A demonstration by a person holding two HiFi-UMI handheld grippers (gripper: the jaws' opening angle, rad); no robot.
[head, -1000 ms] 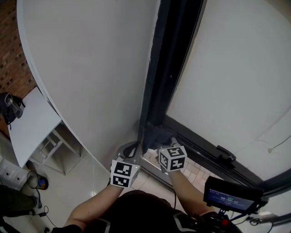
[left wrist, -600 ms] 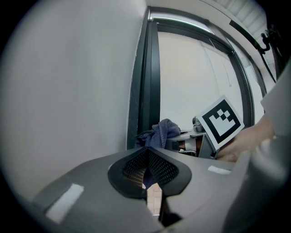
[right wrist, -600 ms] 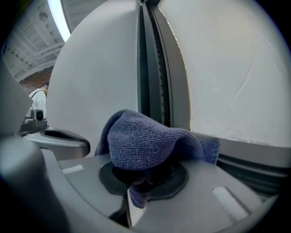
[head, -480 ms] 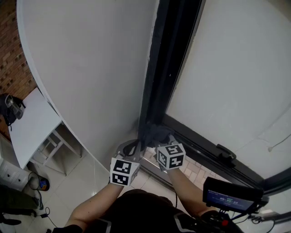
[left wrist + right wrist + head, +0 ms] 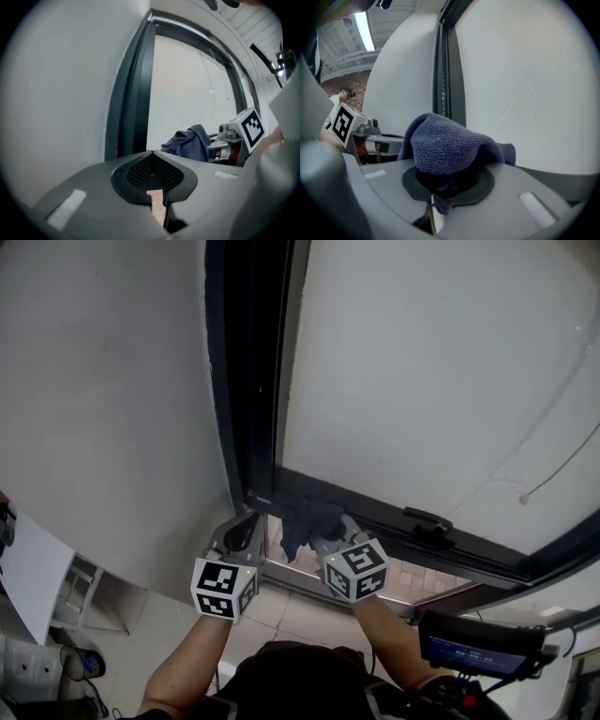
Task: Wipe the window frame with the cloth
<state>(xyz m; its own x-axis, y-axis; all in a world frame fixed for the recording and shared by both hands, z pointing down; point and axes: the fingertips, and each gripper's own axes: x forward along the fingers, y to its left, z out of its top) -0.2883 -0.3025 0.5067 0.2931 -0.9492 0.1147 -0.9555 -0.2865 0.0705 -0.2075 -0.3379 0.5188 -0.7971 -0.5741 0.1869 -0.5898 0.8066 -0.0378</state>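
Note:
A dark blue cloth (image 5: 307,519) is bunched in my right gripper (image 5: 323,538), which is shut on it; in the right gripper view the cloth (image 5: 447,140) drapes over the jaws. It sits at the lower left corner of the dark window frame (image 5: 246,381), by the bottom rail (image 5: 394,526). My left gripper (image 5: 246,529) is shut with nothing in it, just left of the cloth and close to the frame's upright. From the left gripper view the cloth (image 5: 190,143) and the right gripper's marker cube (image 5: 251,129) show to the right, with the frame's upright (image 5: 133,98) ahead.
A white wall (image 5: 103,399) stands left of the frame, frosted glass (image 5: 431,371) to its right. A black handle (image 5: 427,519) sits on the bottom rail. A white table (image 5: 33,568) and tiled floor (image 5: 281,610) lie below. A small screen (image 5: 478,643) hangs at lower right.
The head view has swung right, so the frame now stands left of centre. Both grippers stay at the frame's lower corner; the right one still holds the cloth.

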